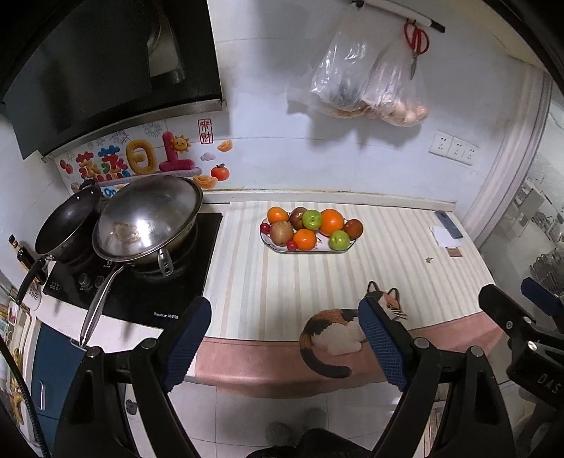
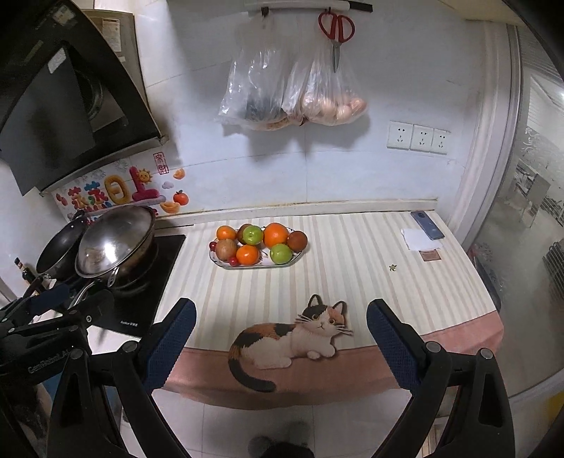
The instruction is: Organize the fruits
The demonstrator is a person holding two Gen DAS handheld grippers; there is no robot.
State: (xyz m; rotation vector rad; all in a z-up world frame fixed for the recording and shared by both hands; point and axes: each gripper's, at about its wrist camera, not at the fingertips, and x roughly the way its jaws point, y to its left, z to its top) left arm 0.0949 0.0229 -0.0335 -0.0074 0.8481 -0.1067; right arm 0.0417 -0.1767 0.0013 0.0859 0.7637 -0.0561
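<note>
The fruit plate (image 1: 306, 249) sits on the striped counter mat (image 1: 352, 274), near the back wall; all positions below are given relative to it.

Surroundings: to its left stands the hob (image 1: 141, 282) carrying a steel wok (image 1: 148, 218) and a black pan (image 1: 67, 225). Above it, two plastic bags (image 2: 289, 95) and red scissors (image 2: 336, 31) hang on the wall. To its right lie a phone (image 2: 426, 225) and white paper (image 2: 417, 239). Nothing stands between the plate and either gripper.

Views: the right wrist view shows the mat's cat figure (image 2: 296, 338) whole; the left view has it partly hidden behind a finger.

Contents: oranges (image 1: 331, 222), green apples (image 1: 312, 219), brownish fruits (image 1: 281, 232) (kind uncertain) and small red ones (image 1: 291, 245), all on the plate.

Left gripper (image 1: 285, 348) and right gripper (image 2: 282, 348): jaws apart, empty, well short of the plate.
</note>
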